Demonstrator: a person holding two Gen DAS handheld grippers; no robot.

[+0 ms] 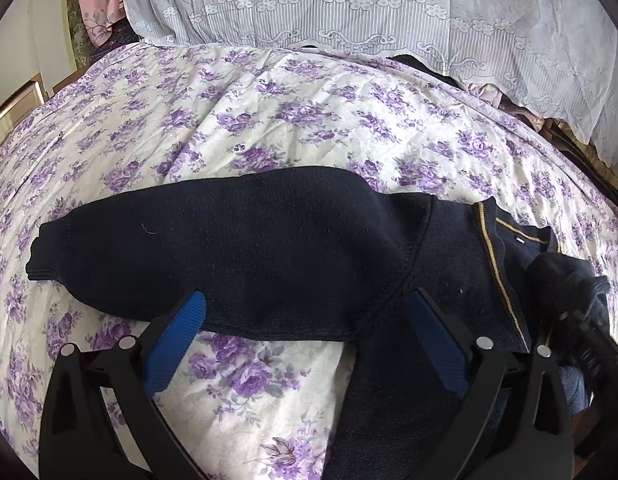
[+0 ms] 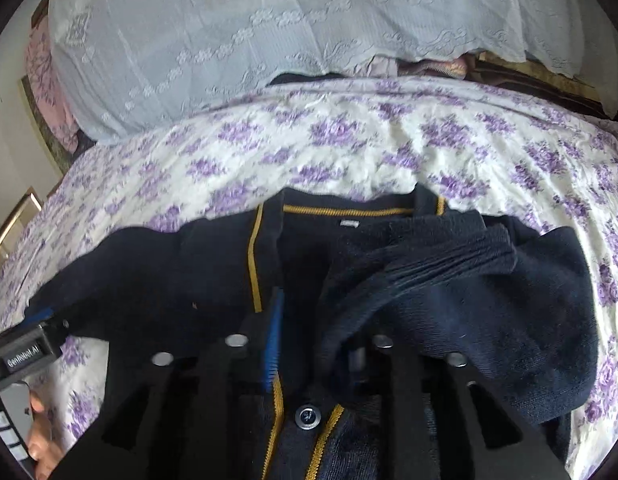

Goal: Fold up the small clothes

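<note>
The navy cardigan (image 1: 293, 248) is lying across the floral bedspread (image 1: 269, 120), front up, gold-trimmed placket (image 2: 255, 264) and a button (image 2: 307, 416) showing. One sleeve (image 1: 157, 240) is stretching straight out toward the left of the left wrist view, probably laid flat so it can be folded inward next.

The left gripper (image 1: 305, 320) is hovering low over that sleeve's underarm seam, fingers spread wide, nothing pinched; it looks poised rather than working.

The right gripper (image 2: 321, 336) is sitting over the chest with the other sleeve (image 2: 449, 280) draped in a bunch across the body and over its right finger. The jaws are standing partly apart (only the left blue pad (image 2: 273, 340) is visible), not pressing the knit. Judgement: sleeve being let go on the torso. Cuff is rumpled; may need smoothing.
</note>
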